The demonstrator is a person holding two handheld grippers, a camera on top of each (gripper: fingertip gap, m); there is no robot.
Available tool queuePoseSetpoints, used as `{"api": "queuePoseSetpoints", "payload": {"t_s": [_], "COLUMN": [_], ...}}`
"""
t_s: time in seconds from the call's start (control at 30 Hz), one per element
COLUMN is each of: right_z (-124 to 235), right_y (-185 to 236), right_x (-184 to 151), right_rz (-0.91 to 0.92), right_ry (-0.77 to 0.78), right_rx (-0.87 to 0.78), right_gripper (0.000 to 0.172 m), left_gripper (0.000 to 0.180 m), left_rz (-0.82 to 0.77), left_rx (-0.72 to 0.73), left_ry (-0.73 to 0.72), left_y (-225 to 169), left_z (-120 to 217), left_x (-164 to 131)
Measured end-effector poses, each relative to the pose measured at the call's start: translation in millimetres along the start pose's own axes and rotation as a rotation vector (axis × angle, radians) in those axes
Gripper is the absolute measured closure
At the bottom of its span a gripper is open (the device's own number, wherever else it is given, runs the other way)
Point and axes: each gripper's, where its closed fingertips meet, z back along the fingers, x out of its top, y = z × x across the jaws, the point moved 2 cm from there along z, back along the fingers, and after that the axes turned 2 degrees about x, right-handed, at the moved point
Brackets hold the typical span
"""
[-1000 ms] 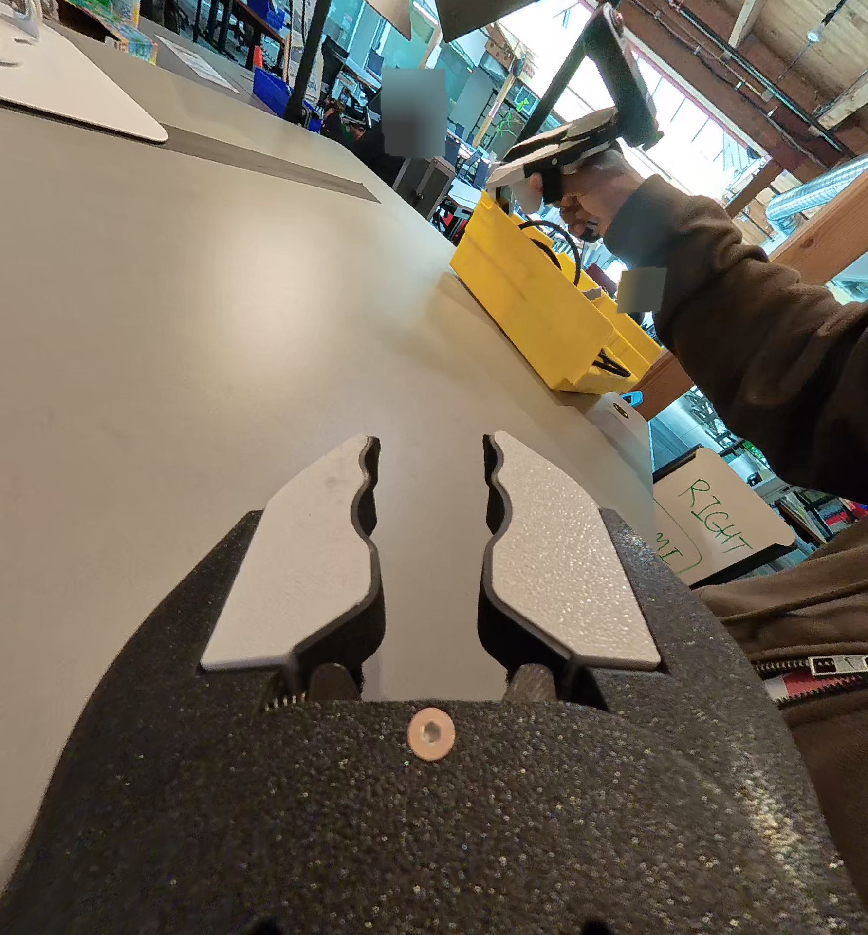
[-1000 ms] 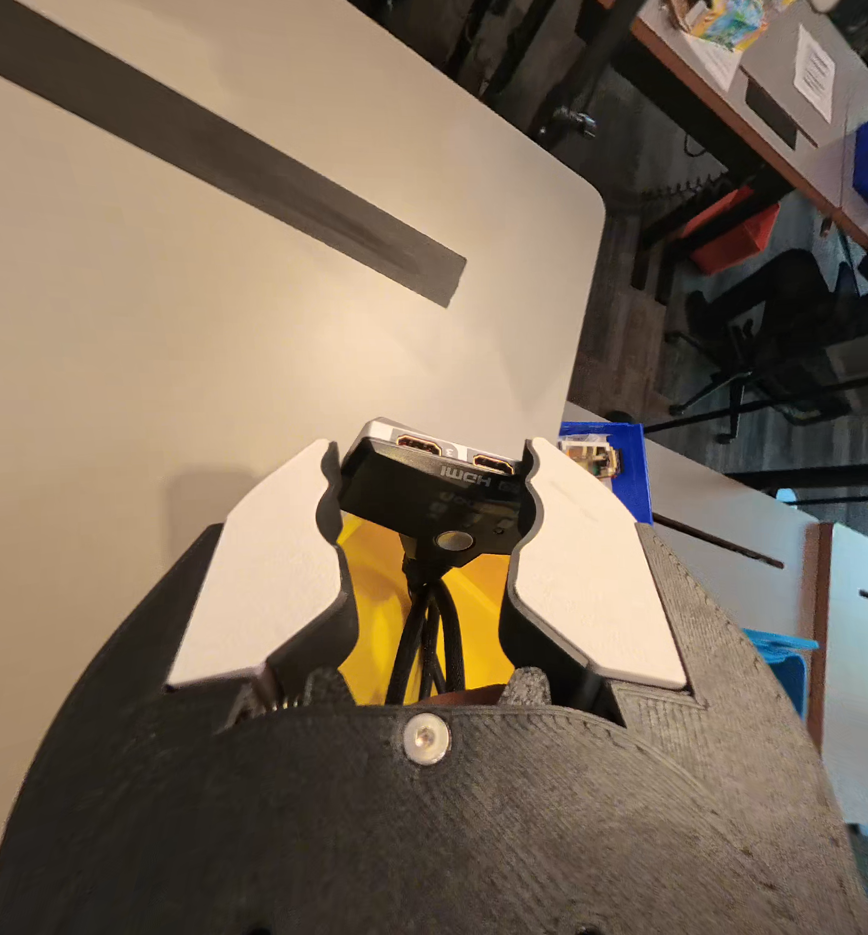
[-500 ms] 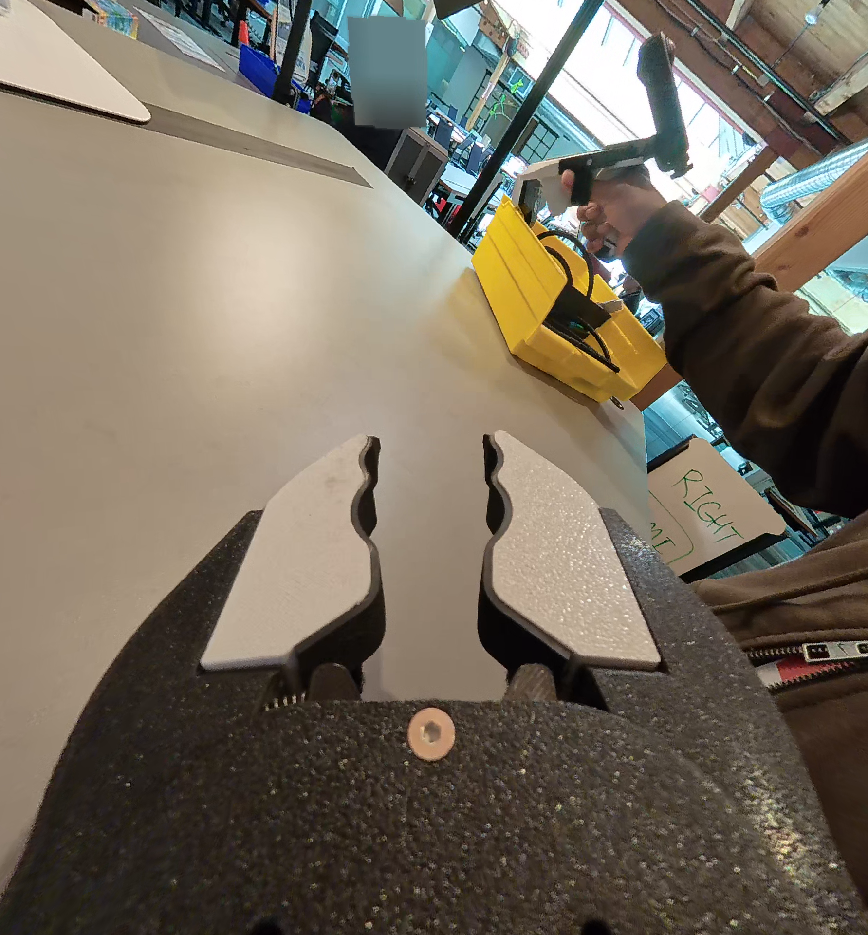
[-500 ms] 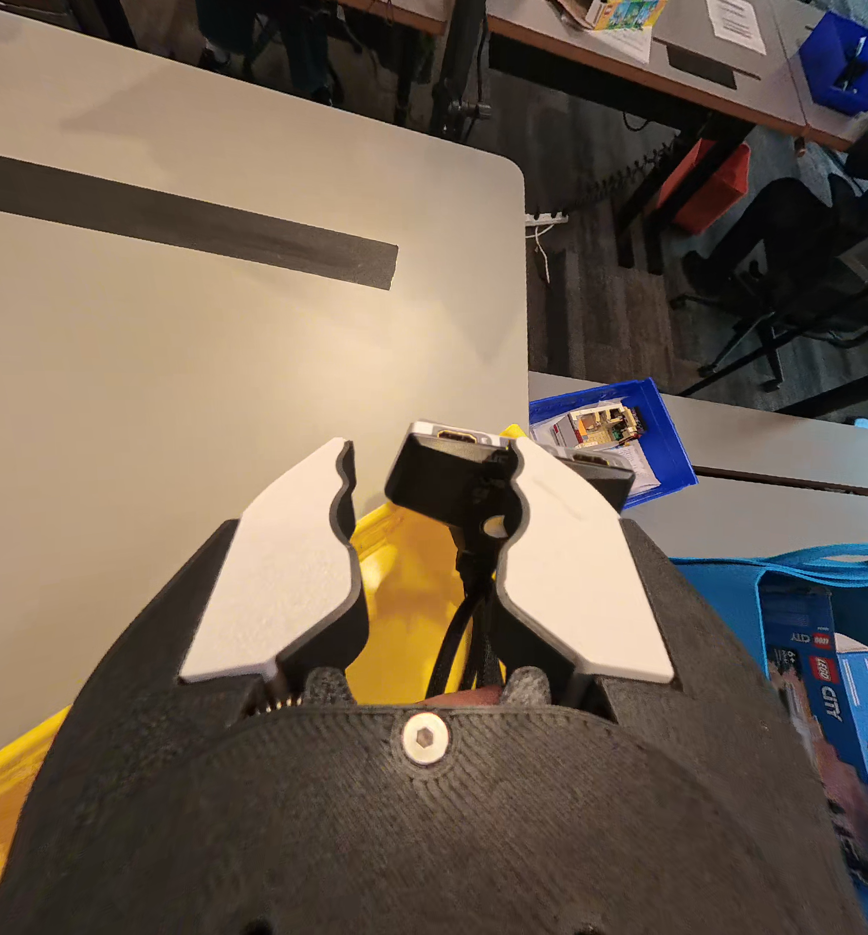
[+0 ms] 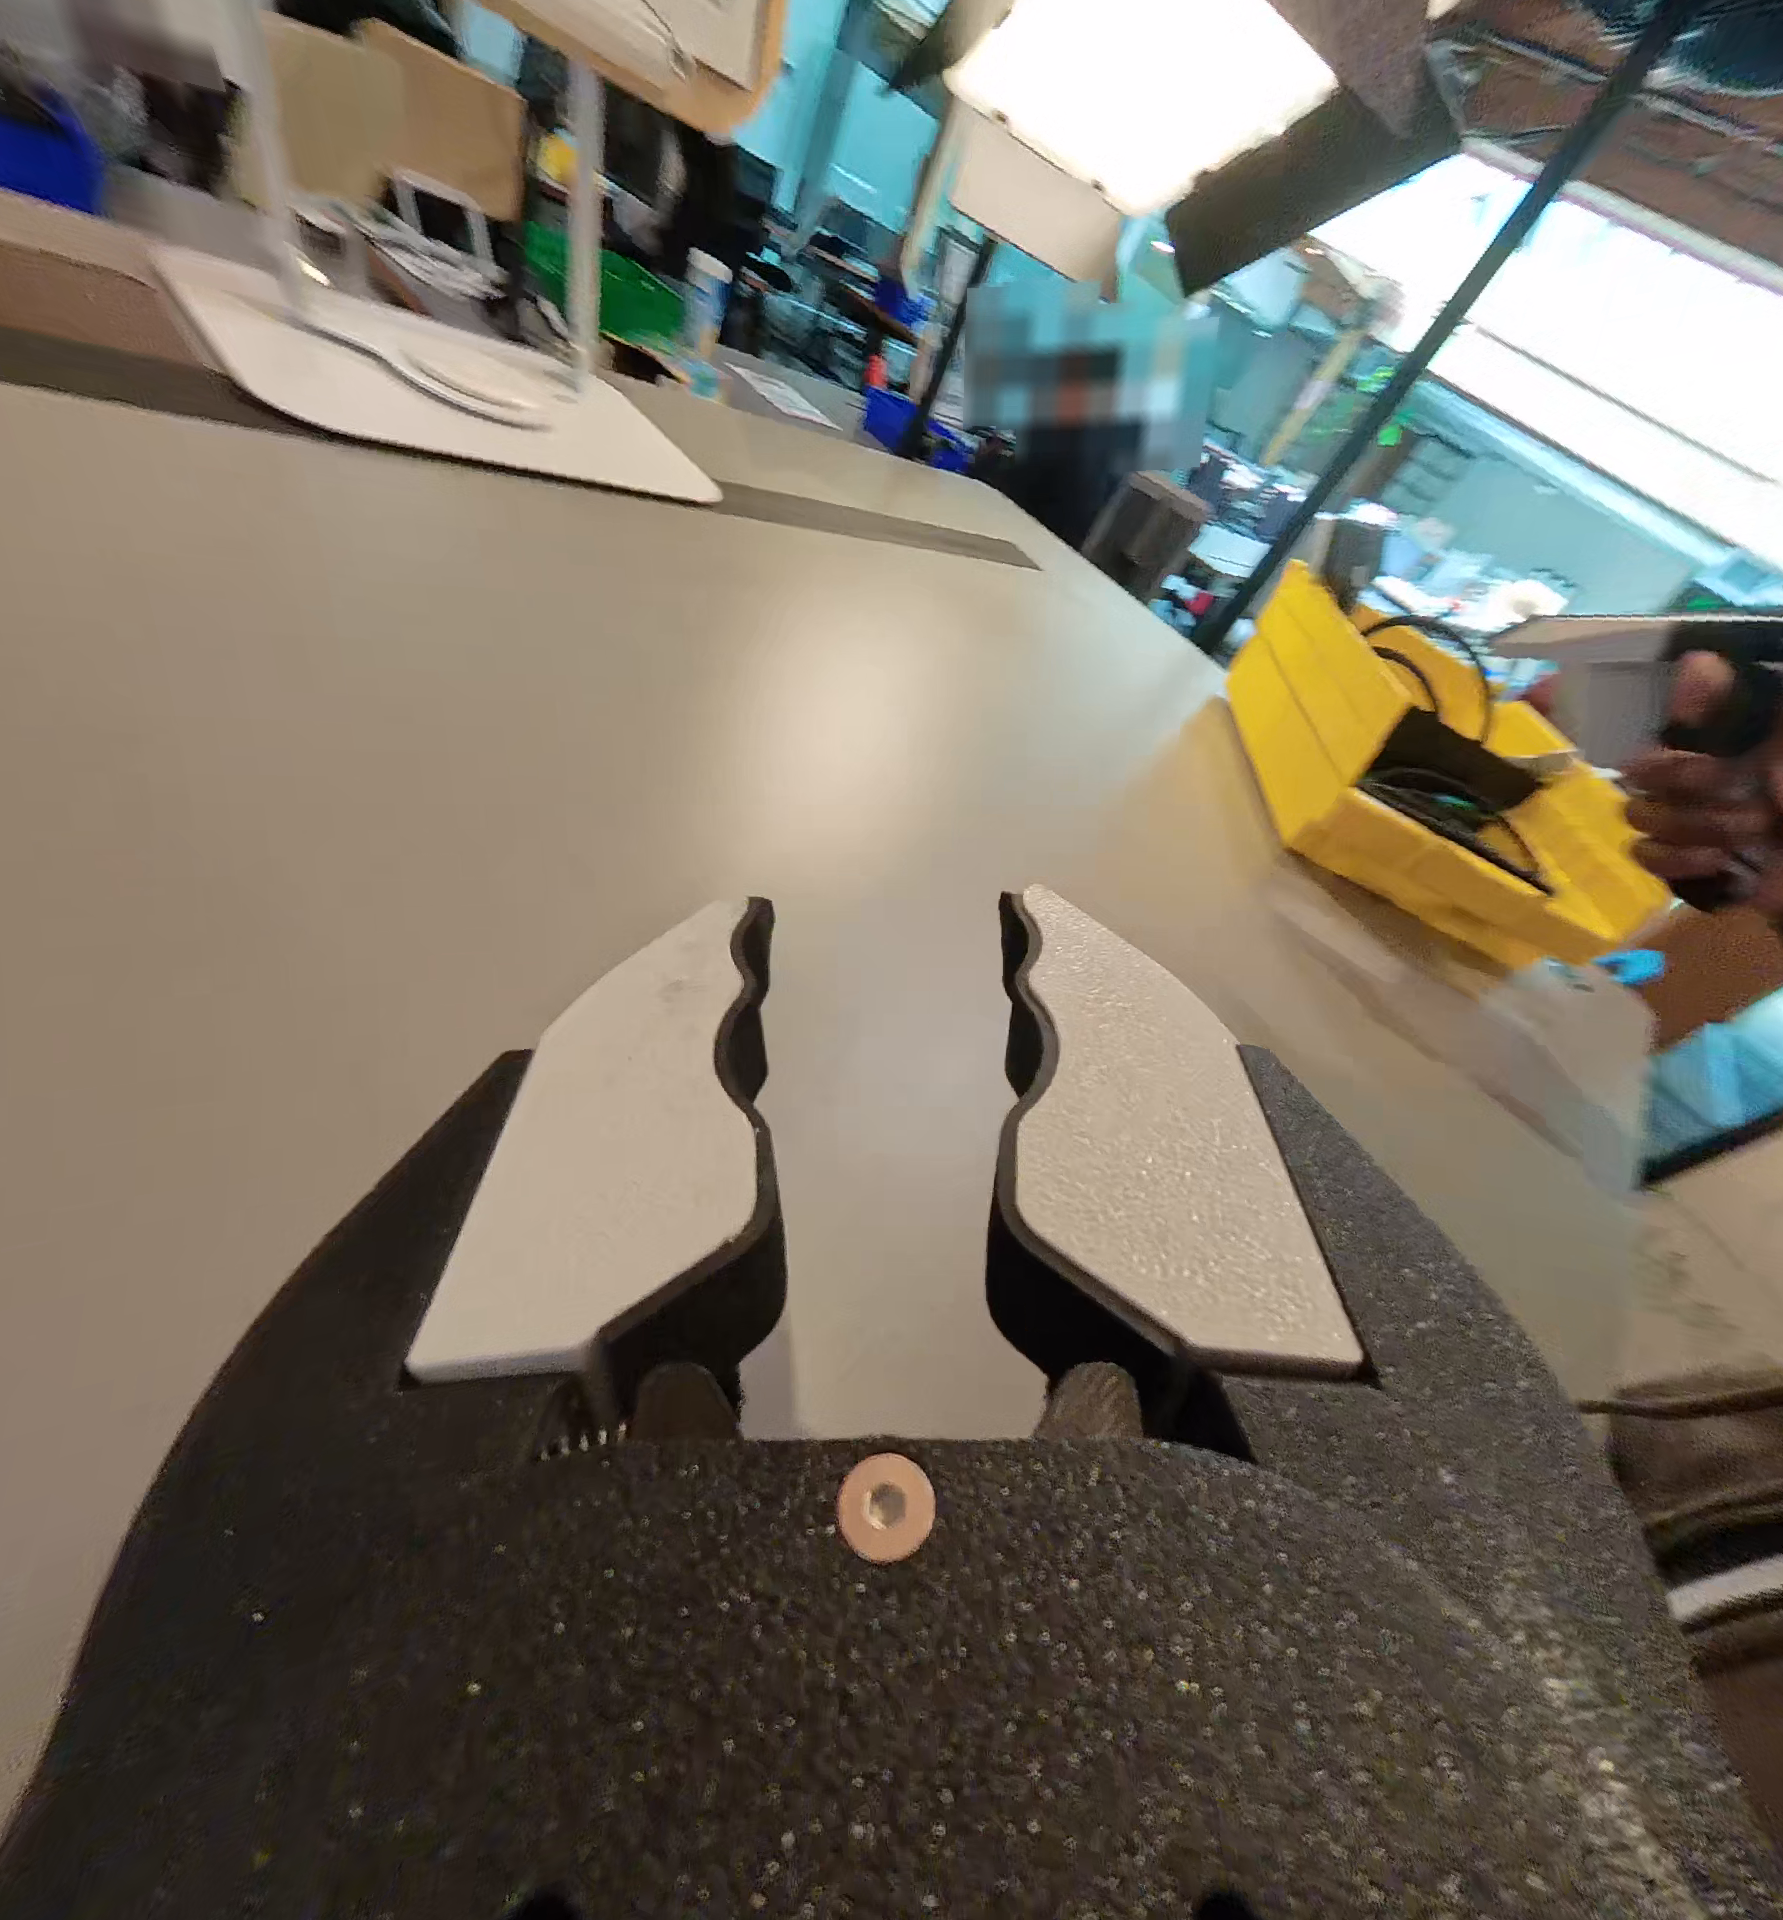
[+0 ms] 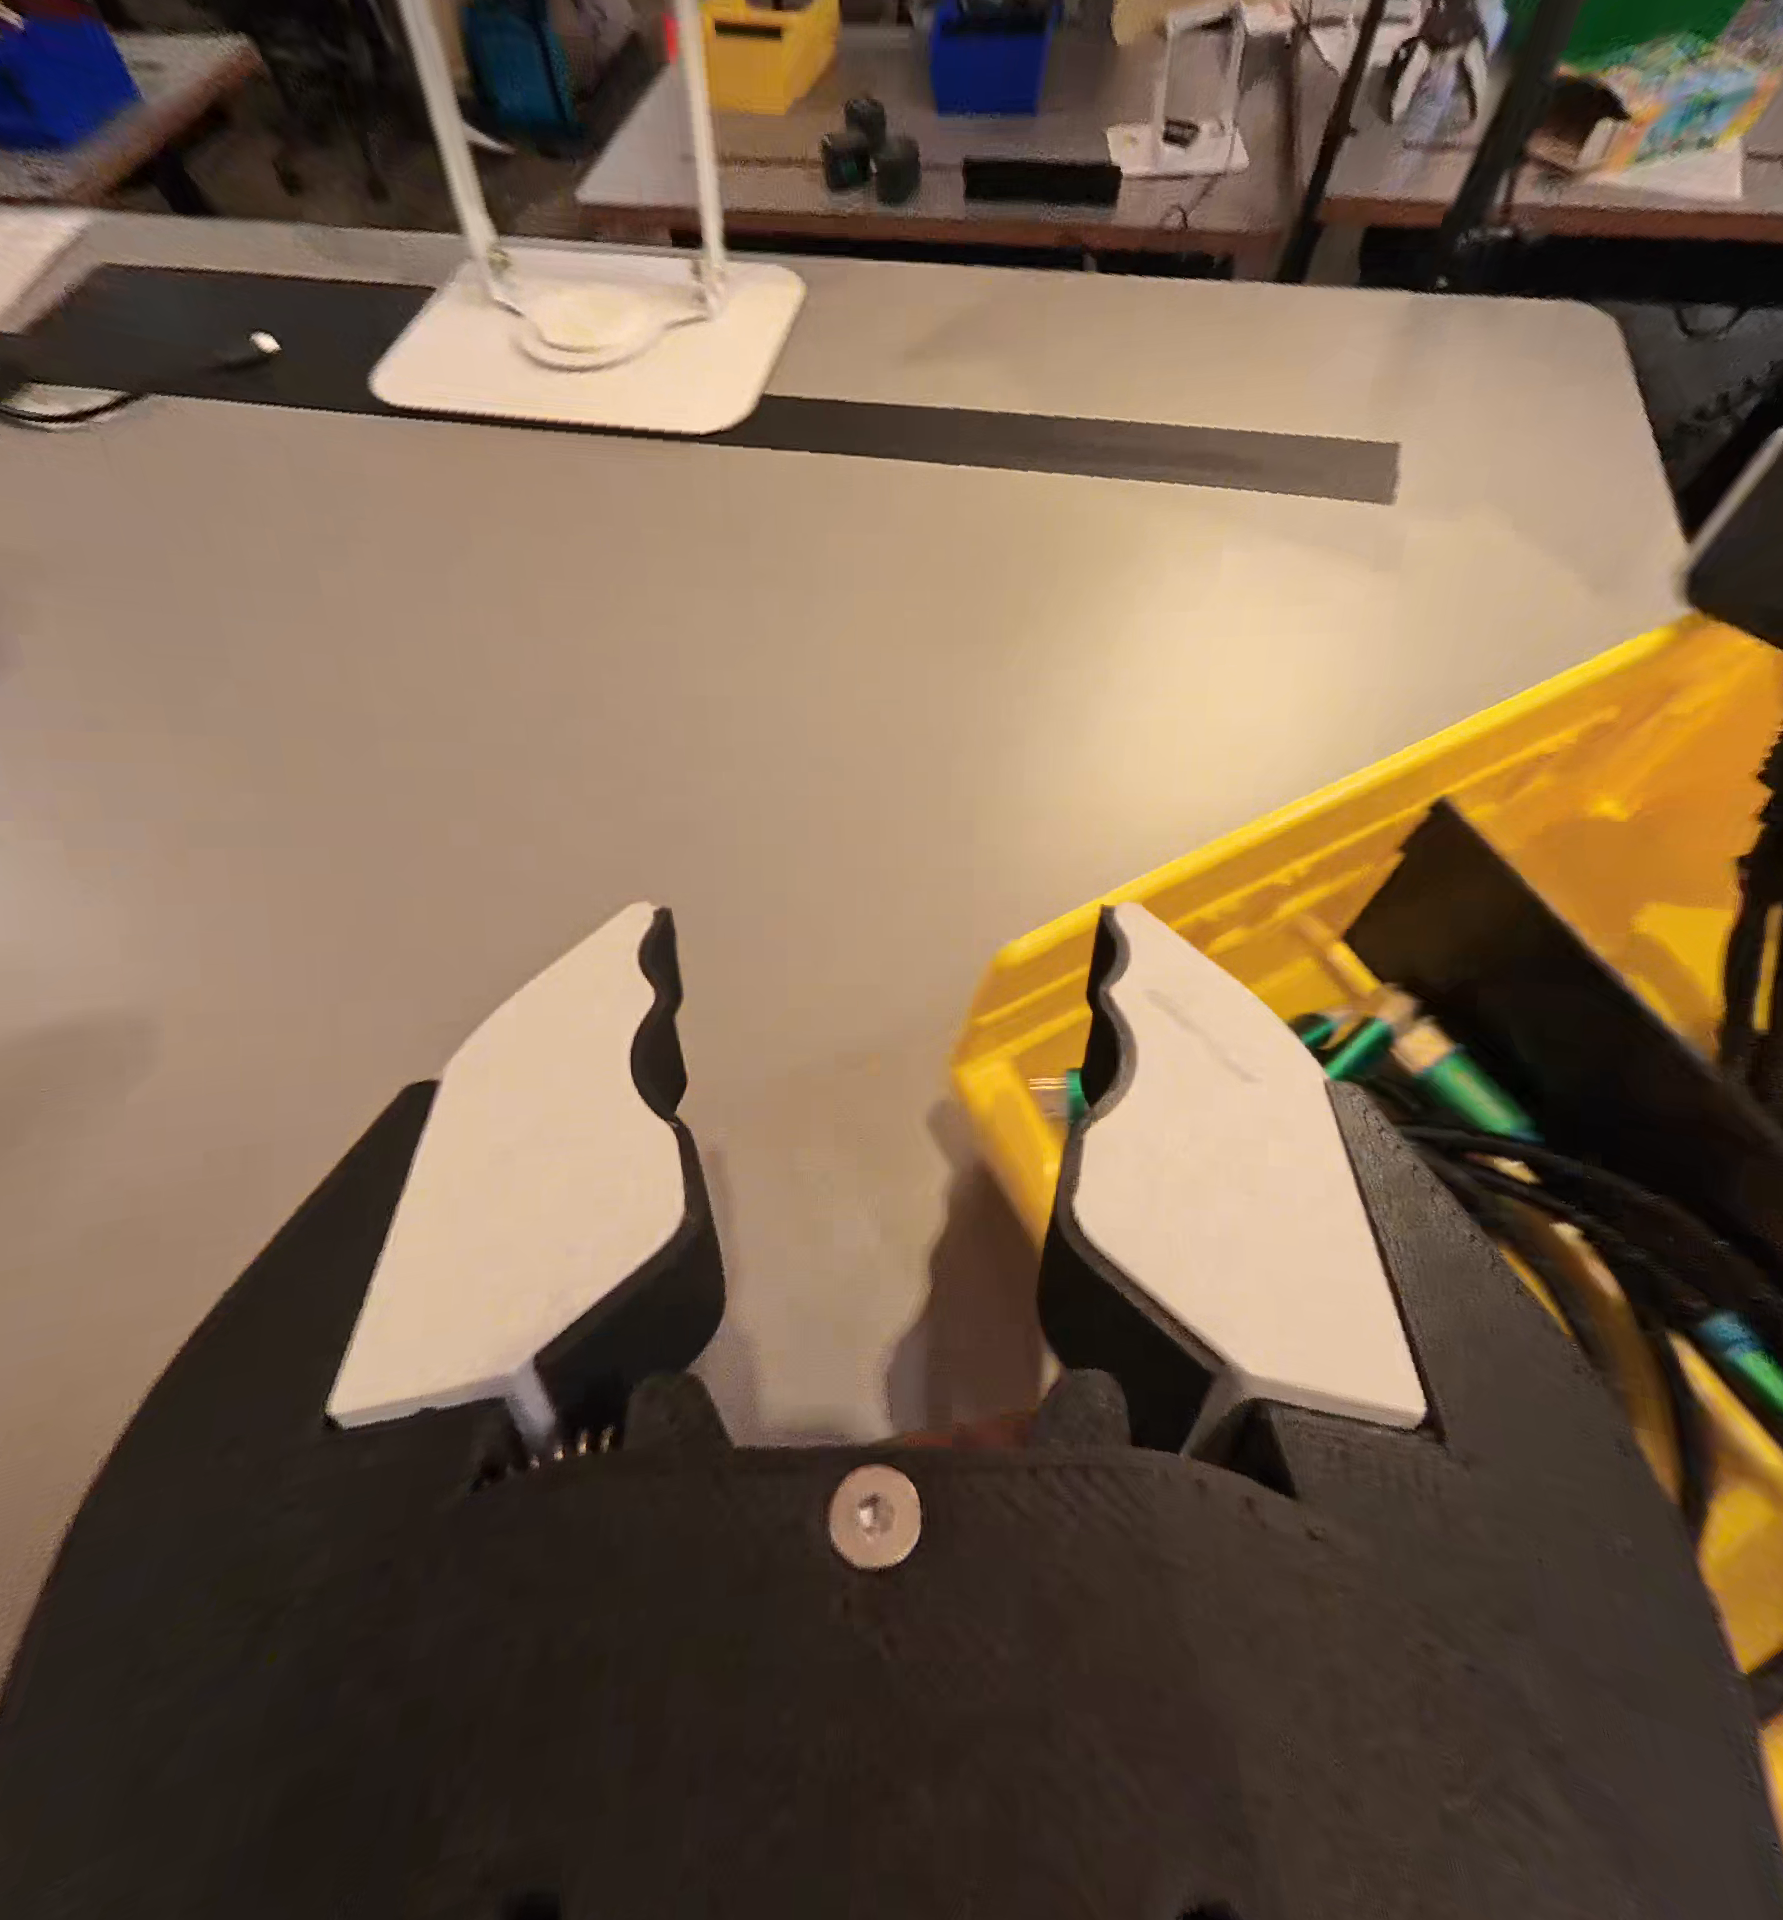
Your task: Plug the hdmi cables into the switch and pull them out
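Observation:
My left gripper (image 5: 885, 914) is open and empty, low over the bare grey table (image 5: 399, 790). My right gripper (image 6: 887, 920) is open and empty, above the table (image 6: 606, 675) at the near corner of a yellow bin (image 6: 1282, 862). A black adapter box with a silver edge (image 6: 1780, 540) shows at the right edge over the bin, blurred, clear of my fingers, and its black cable (image 6: 1780, 883) runs down into the bin. The left wrist view shows the bin (image 5: 1313, 707) far right with a black box (image 5: 1458, 758) lying in it, and a hand (image 5: 1739, 800) beside it.
The bin holds black cables with green plugs (image 6: 1406, 1060) and a black panel (image 6: 1541, 997). A white lamp base (image 6: 596, 343) stands on a black strip (image 6: 1074, 447) at the back of the table. Other desks and bins lie beyond. There is about 40 centimetres between the tips of the two grippers.
My right gripper was shut on the black adapter box, then opened and let it go over the yellow bin, and has swung left toward the table. My left gripper stayed open and turned its view.

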Motion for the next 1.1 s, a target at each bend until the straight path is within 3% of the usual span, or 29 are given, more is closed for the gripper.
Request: {"api": "queuePoseSetpoints", "payload": {"t_s": [0.2,0.3,0.43,0.5,0.6,0.83,0.93,1.1], "right_z": [-6,-23,-28,-33,-34,-26,-25,-24], "right_y": [91,105,100,93,78,54,41,8], "right_x": [-59,-96,-95,-99,-100,-100,-99,-94], "right_rz": [0.091,0.058,0.051,0.010,0.009,0.044,0.047,-0.011], "right_ry": [-0.102,-0.074,-0.078,-0.027,-0.010,-0.026,-0.028,-0.039], "right_rx": [0.019,0.000,-0.036,-0.028,-0.071,-0.176,-0.241,-0.399], "right_gripper": [0.101,0.101,0.102,0.094,0.092,0.085,0.078,0.069], "left_gripper": [0.135,0.131,0.132,0.140,0.127,0.125,0.120,0.129], "left_rz": [-0.260,-0.307,-0.327,-0.342,-0.372,-0.430,-0.279,-0.257], "left_rx": [0.423,0.598,0.798,0.828,0.870,0.992,0.968,0.959], "left_ry": [-0.136,-0.178,-0.171,-0.156,-0.117,-0.233,-0.120,0.009], "left_y": [33,55,89,99,104,106,135,160], "left_z": [71,108,149,159,167,205,203,192], "left_x": [17,27,27,24,23,39,30,27]}}
